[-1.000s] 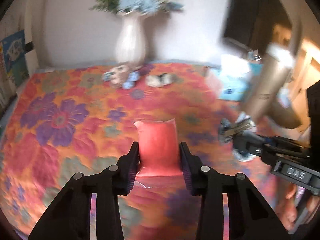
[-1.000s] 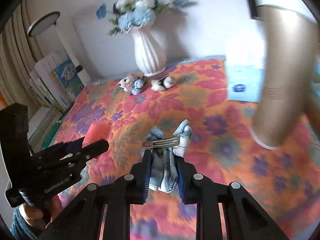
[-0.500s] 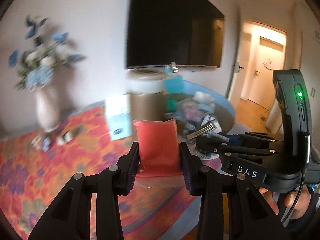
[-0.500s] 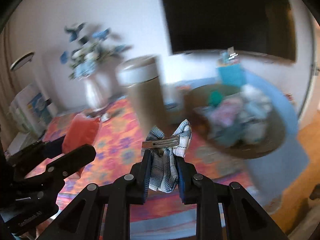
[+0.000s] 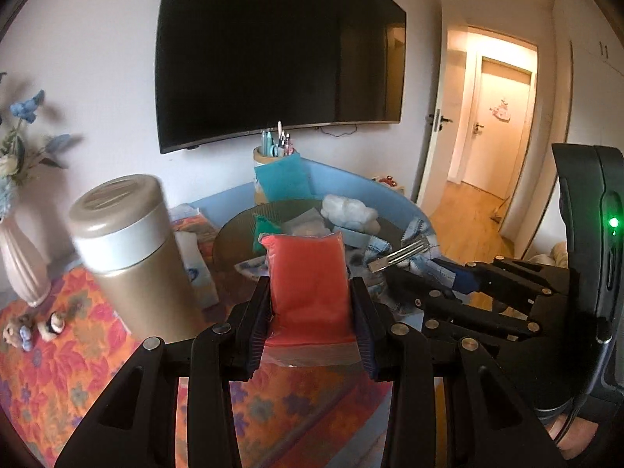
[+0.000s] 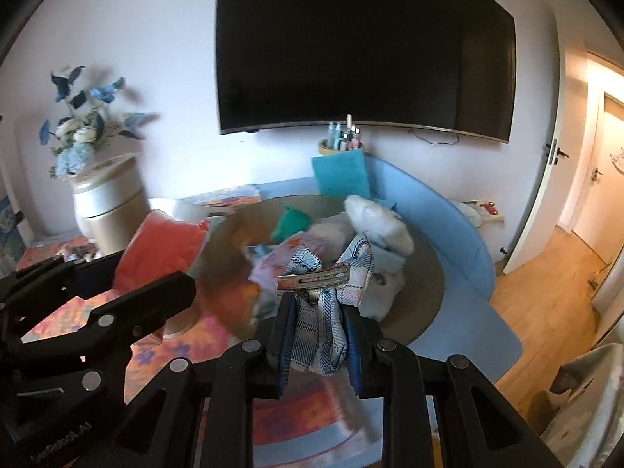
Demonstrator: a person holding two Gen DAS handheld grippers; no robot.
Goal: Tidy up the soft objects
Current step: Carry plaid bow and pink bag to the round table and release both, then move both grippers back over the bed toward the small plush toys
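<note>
Red pouch (image 5: 306,273) upright between the pads of the left claw (image 5: 312,312), pinched at its lower half, top edge free; held in the air above the floral cloth (image 5: 58,370). Same pouch seen from the right wrist view (image 6: 160,249), off to the left, in the left claw (image 6: 156,273).

Plaid bow (image 6: 323,304) with a metal clip (image 6: 314,277) across its top, squeezed in the right claw (image 6: 318,335), raised in front of the round tray (image 6: 429,284). In the left view the bow (image 5: 413,249) sits just right of the pouch, on the right claw (image 5: 421,277).

Tray holds a heap of soft things: white plush (image 6: 376,226), green piece (image 6: 290,222), pale cloths, blurred. Tray rests on the blue surface (image 6: 468,234).

Left of the tray: tan canister (image 5: 128,249) with pale lid, white vase (image 5: 19,261) with blue flowers. Teal cloth (image 5: 282,181) leans against a pen cup (image 5: 273,154) at the wall. Dark TV (image 5: 273,50) above. Open doorway (image 5: 491,124) at right
</note>
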